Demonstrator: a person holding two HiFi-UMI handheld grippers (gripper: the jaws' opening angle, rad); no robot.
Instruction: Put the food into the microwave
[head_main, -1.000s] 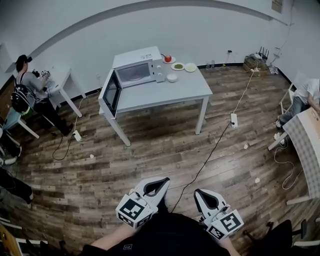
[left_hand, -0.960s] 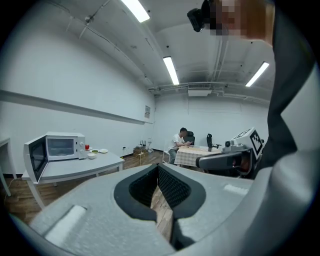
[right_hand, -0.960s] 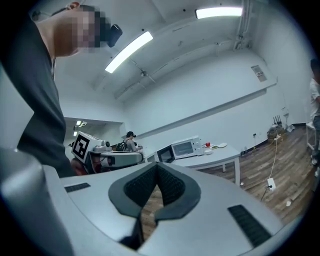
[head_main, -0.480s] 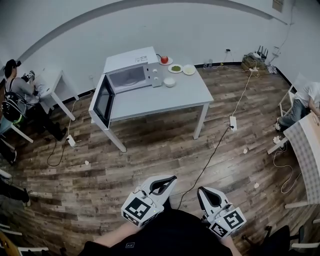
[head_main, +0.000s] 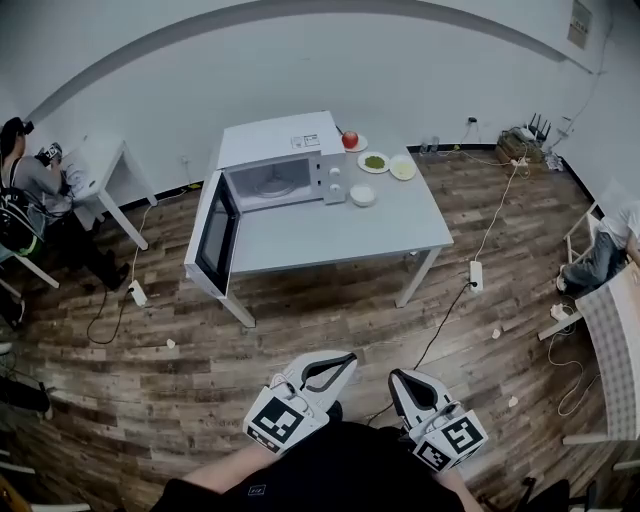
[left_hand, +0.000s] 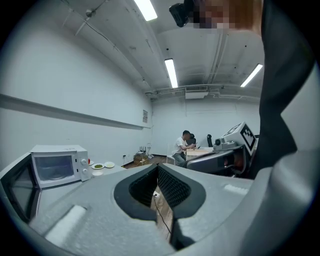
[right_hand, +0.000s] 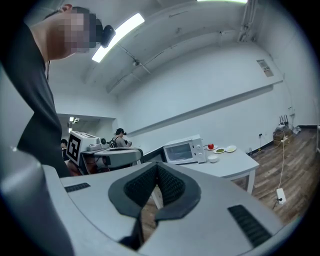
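A bare test lab — power strip (head_main: 475, 275) lying on the wood floor (head_main: 150, 400), a person (head_main: 22, 195) sitting working nearby.

Bright, even, indoor.
Lit by ceiling tubes (left_hand: 171, 72) at 12 o'clock; soft shadows; strongly bowed, dark at edges.

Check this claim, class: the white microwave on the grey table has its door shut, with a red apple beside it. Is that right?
No. The head view shows the door of the white microwave standing open, not shut. The rest holds: it stands on the grey table, with the red apple beside it.
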